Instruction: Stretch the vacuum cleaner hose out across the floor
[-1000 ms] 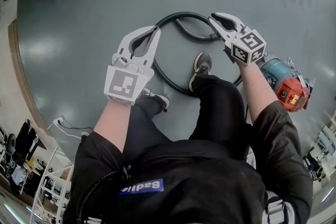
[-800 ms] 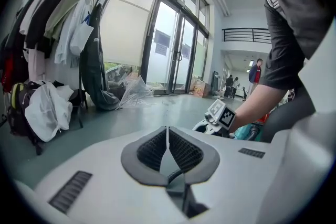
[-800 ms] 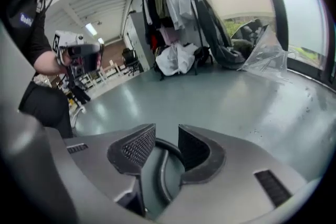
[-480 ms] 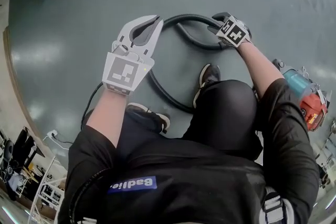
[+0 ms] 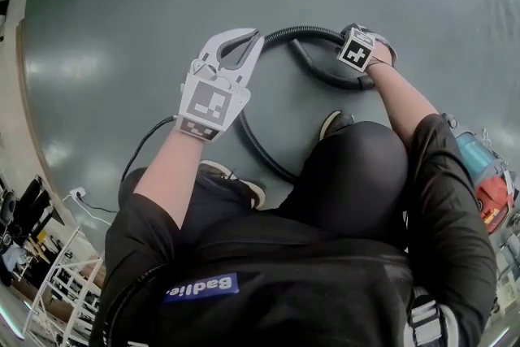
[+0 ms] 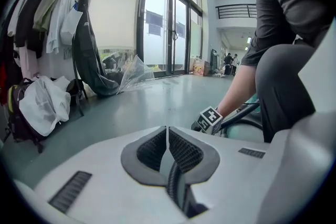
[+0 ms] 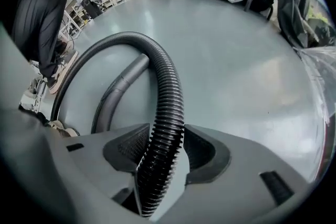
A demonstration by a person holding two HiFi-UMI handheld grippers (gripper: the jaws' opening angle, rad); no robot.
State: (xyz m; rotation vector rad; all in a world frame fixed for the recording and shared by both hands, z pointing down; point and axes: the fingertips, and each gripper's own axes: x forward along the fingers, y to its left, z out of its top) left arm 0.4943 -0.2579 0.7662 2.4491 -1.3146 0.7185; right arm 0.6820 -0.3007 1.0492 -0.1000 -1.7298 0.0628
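Observation:
The black ribbed vacuum hose [image 5: 280, 32] lies in a loop on the grey floor, joined to a grey wand [image 5: 321, 73]. My right gripper [image 5: 363, 61] points steeply down onto the hose. In the right gripper view, the hose [image 7: 168, 92] runs straight between the jaws of the right gripper [image 7: 165, 147]. These jaws have just been opening and stand wide on either side of the hose. My left gripper [image 5: 258, 36] hovers shut and empty over the left part of the loop. The left gripper [image 6: 167, 139] shows its pads pressed together, with a bit of hose [image 6: 172, 183] visible below them.
The teal and red vacuum body [image 5: 487, 175] stands at the right behind my arm. A thin power cord [image 5: 146, 142] trails left. The person's shoes [image 5: 244, 183] are planted inside the loop. Bags and hung clothes [image 6: 47, 102] line the far wall by glass doors.
Both grippers have come down toward the floor. The right one has tipped nose-down onto the hose and opened its jaws around it. The person has crouched lower.

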